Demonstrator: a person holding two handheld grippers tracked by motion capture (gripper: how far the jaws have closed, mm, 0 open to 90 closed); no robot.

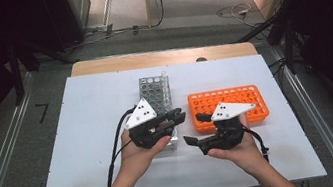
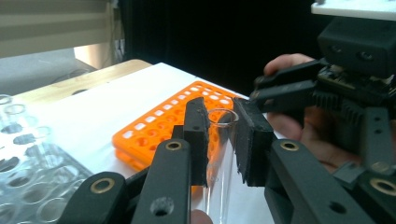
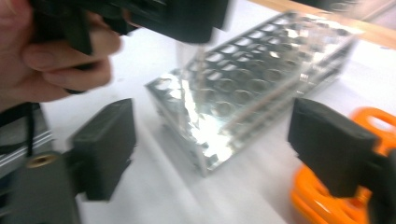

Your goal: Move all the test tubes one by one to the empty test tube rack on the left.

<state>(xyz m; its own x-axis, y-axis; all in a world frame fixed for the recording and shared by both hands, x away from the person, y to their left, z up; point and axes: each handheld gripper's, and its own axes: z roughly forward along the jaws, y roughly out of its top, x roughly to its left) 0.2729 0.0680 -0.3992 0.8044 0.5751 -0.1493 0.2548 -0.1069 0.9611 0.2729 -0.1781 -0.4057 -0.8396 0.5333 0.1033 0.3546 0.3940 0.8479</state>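
A clear glass test tube [image 2: 218, 158] stands upright between the black pads of my left gripper [image 2: 219, 135], which is shut on it just below the tube's rim. From above, my left gripper [image 1: 178, 117] hovers over the near end of the clear plastic tube rack [image 1: 155, 95]. My right gripper [image 1: 194, 128] sits close beside it, in front of the orange rack [image 1: 226, 100], with its jaws wide apart and nothing between them. In the right gripper view the tube [image 3: 198, 60] hangs from the left gripper above the clear rack [image 3: 247, 93], beyond my open right gripper [image 3: 219, 144].
Both racks stand side by side on a white board [image 1: 92, 150] over a wooden table [image 1: 158, 56]. The orange rack [image 2: 159, 126] lies just behind the held tube. Dark stands and cables flank the table.
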